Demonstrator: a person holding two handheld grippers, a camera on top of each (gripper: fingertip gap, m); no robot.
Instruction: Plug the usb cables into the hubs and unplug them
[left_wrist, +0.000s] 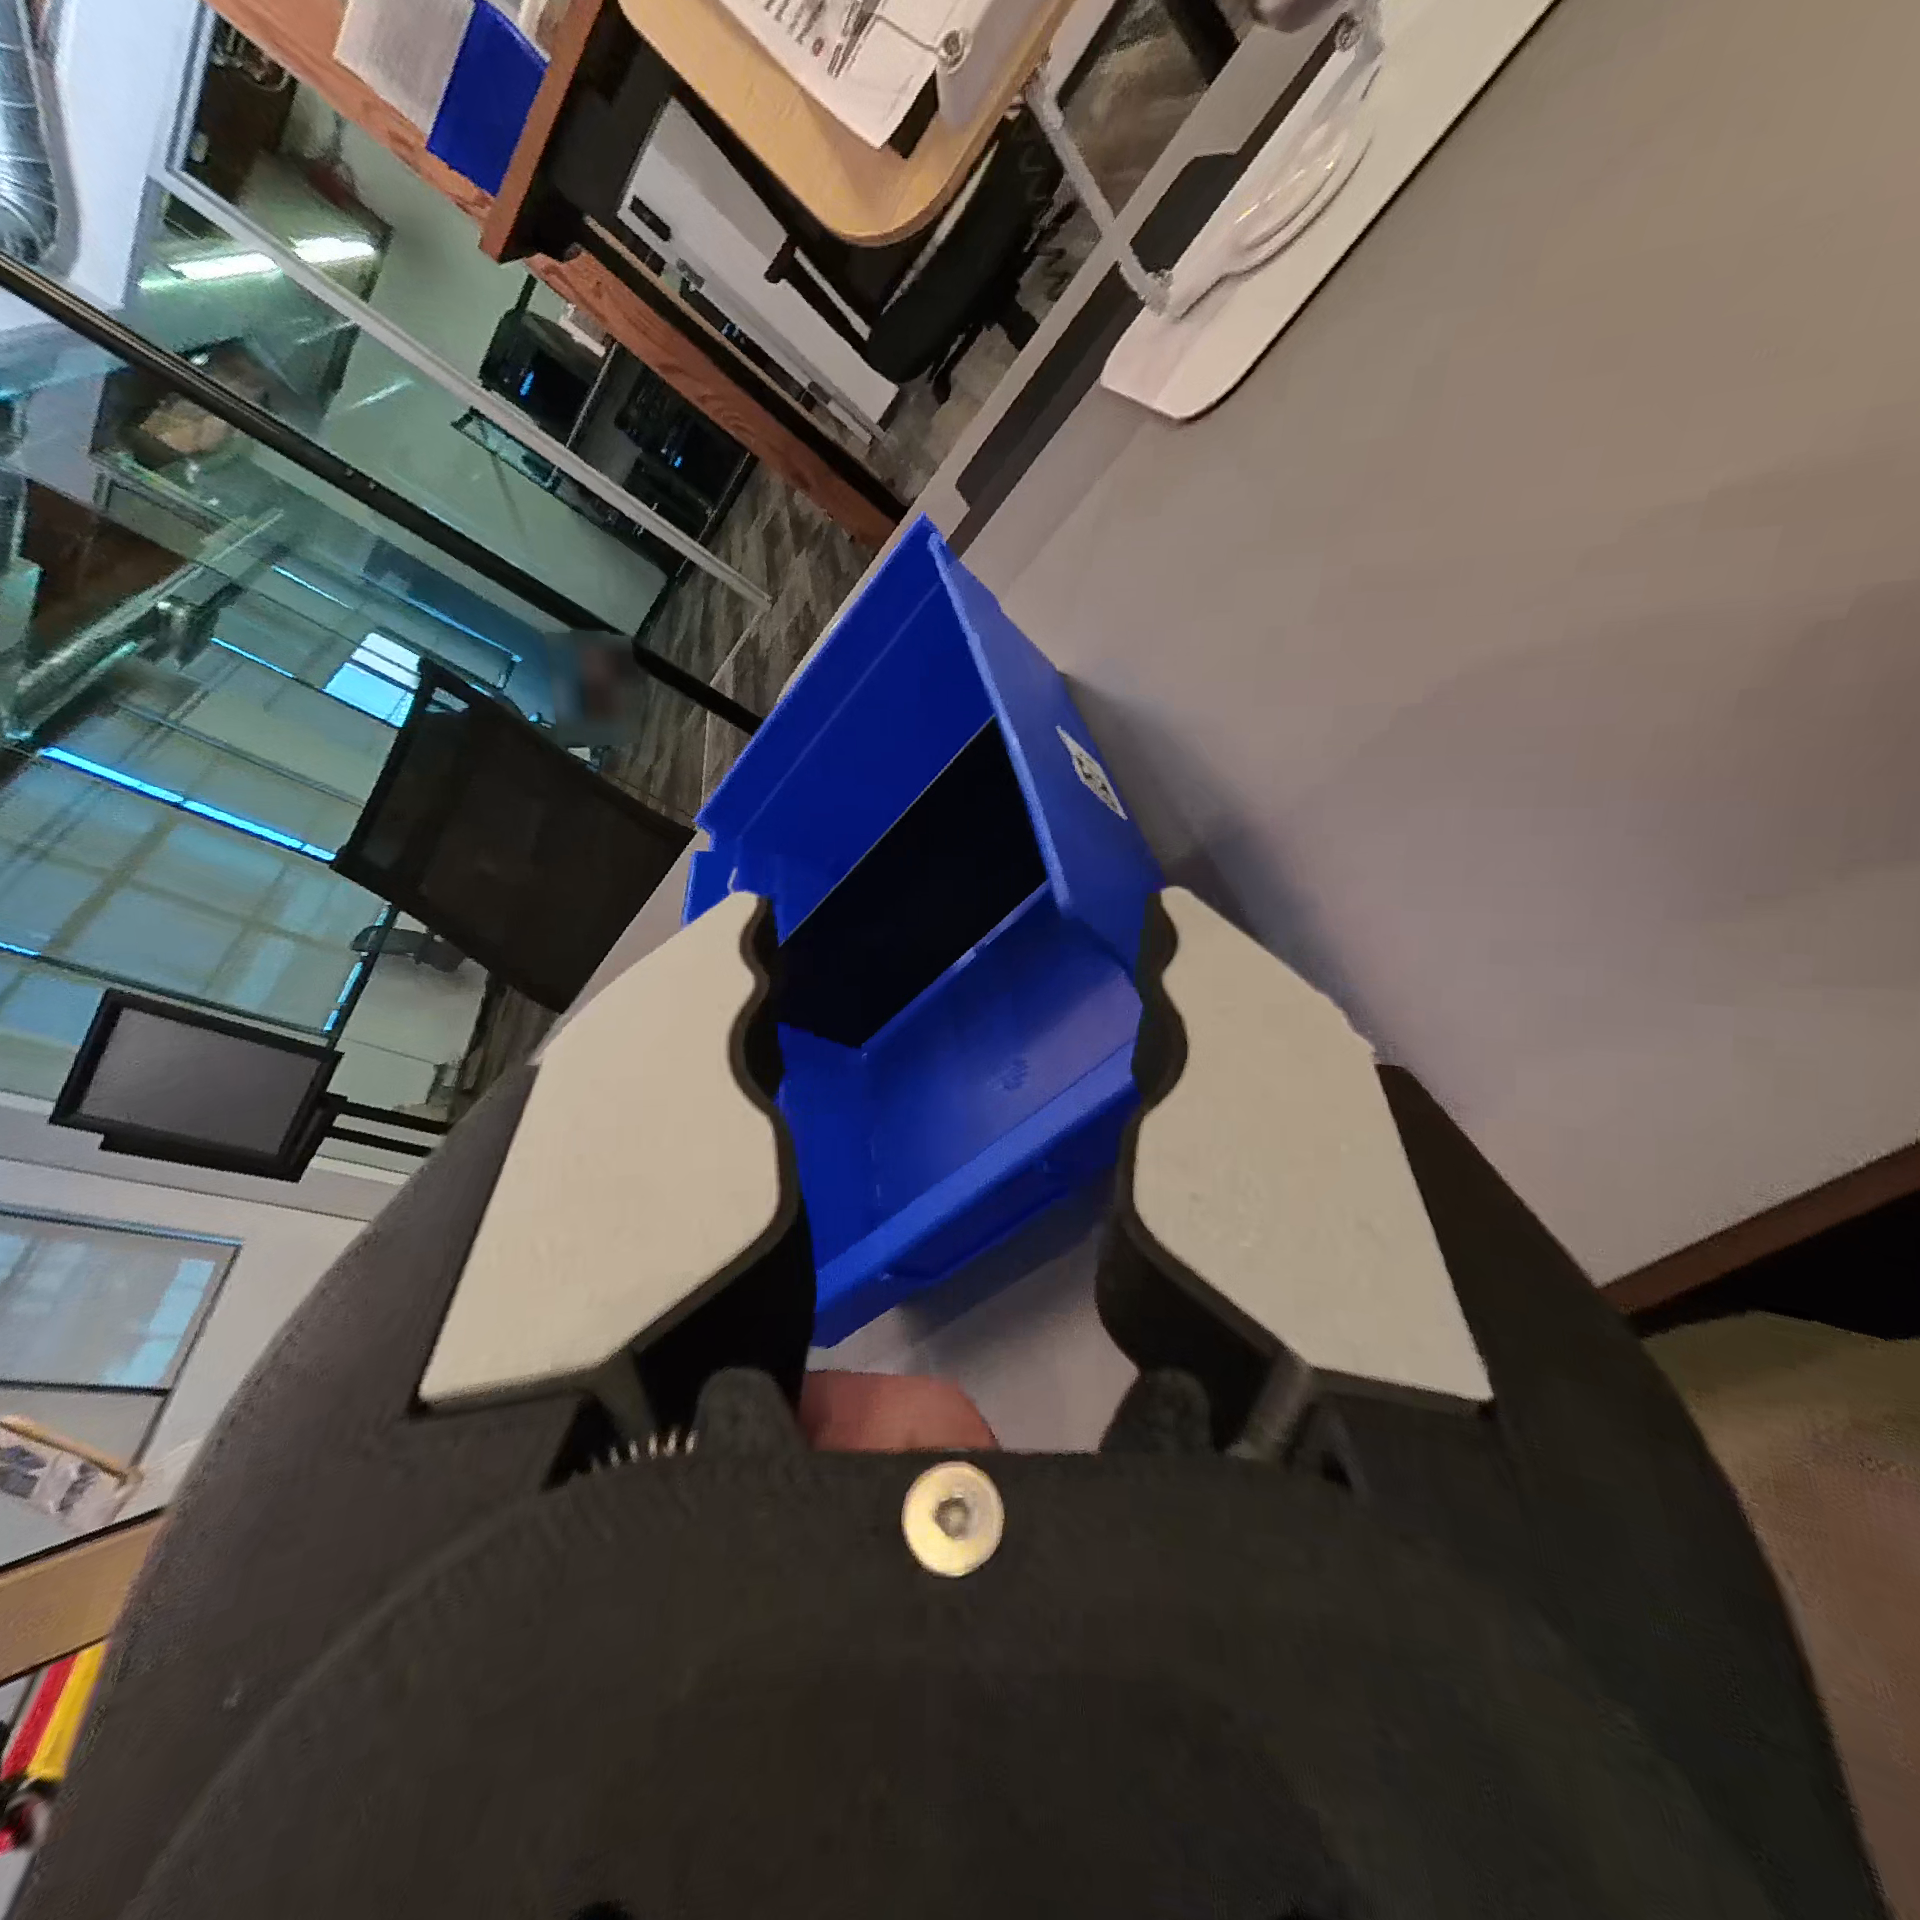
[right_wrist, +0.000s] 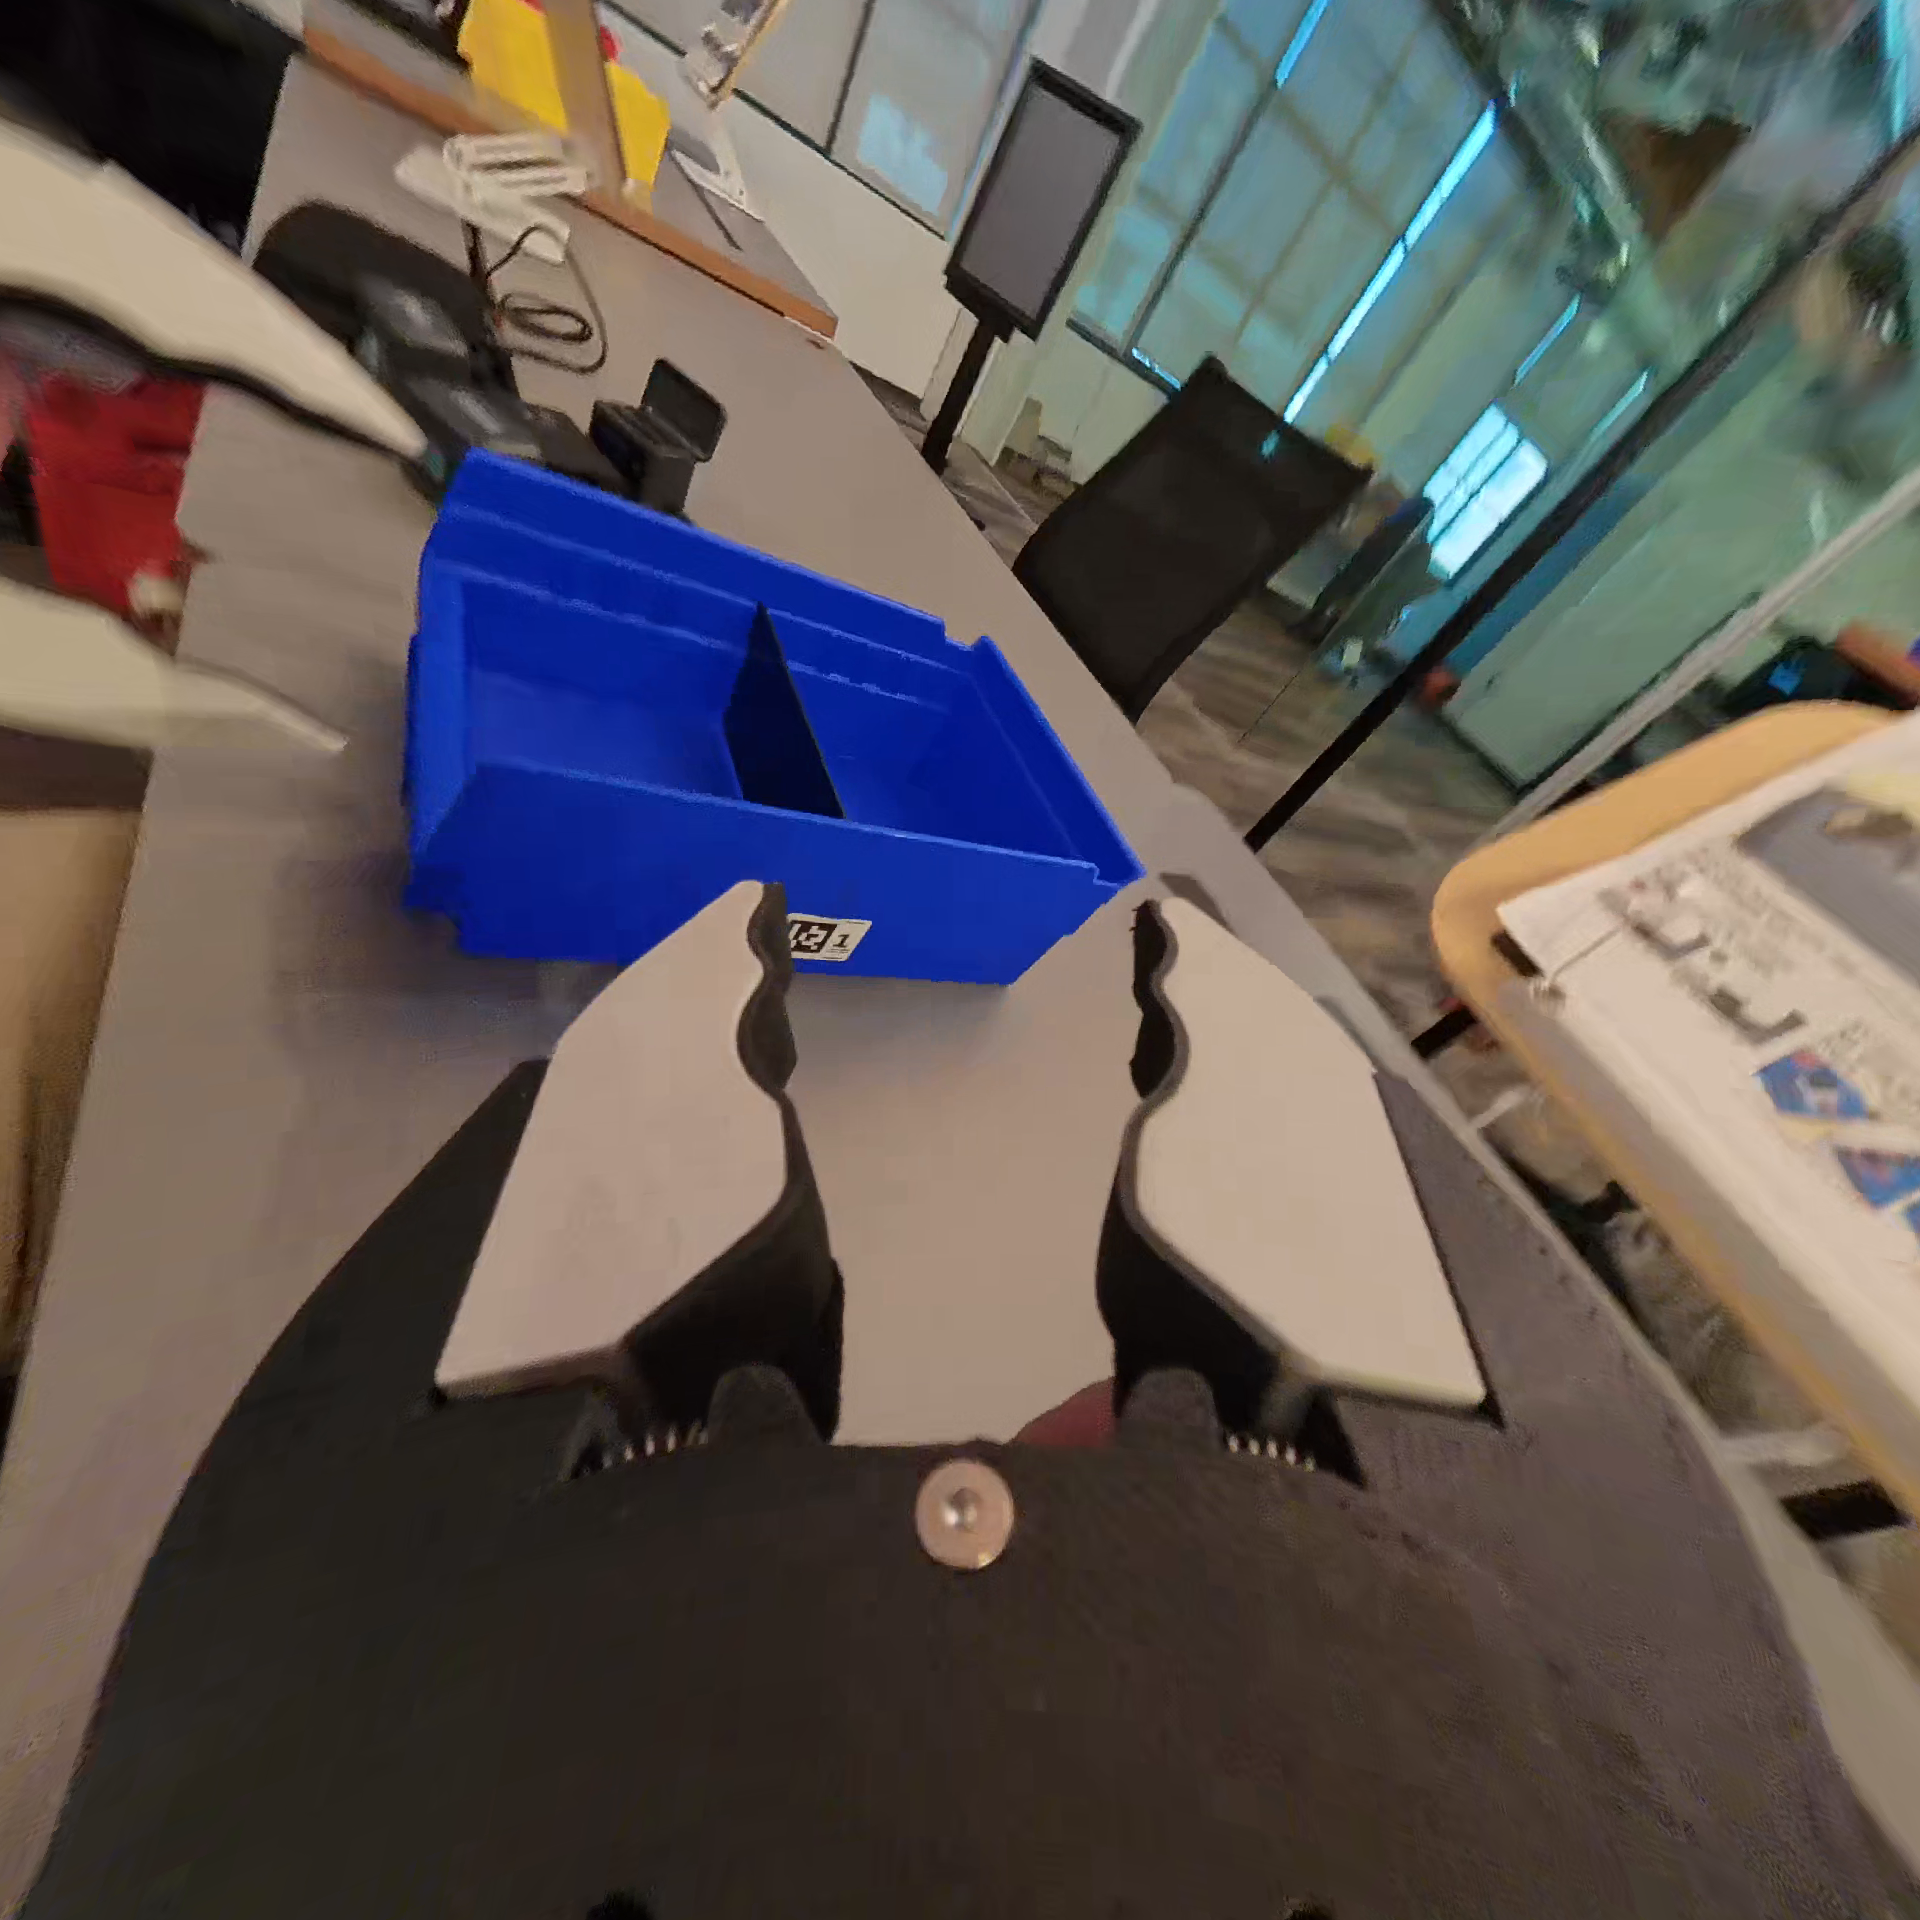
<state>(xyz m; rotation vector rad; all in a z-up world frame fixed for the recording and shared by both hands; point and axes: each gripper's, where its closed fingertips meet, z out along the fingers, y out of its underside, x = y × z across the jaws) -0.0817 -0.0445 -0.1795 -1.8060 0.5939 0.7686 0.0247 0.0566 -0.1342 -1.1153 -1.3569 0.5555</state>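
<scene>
Cables and hubs are seen in neither view, so the task is judged at a bare stage beside the blue bin (right_wrist: 727, 790), with the left gripper (left_wrist: 961, 935) and right gripper (right_wrist: 951, 925) held wide apart, empty, and a locating sweep called for next.

My left wrist camera sits behind my left gripper (left_wrist: 961, 925) and looks forward along its two fingers; the picture is rolled, so the grey table (left_wrist: 1507, 727) rises along the right side. It is close to the blue bin (left_wrist: 966, 1143), looking at one short end, with the black divider (left_wrist: 914, 914) seen across the bin. My right wrist camera looks along my right gripper (right_wrist: 951, 914) from above the table's near part, toward the bin's long side wall and down into both compartments, a little farther off. Both views share the bin, its divider, the table top, the dark monitor (right_wrist: 1039, 197) and the glass wall. The right view also catches my left gripper's pale fingers (right_wrist: 208, 332) at its left edge.
</scene>
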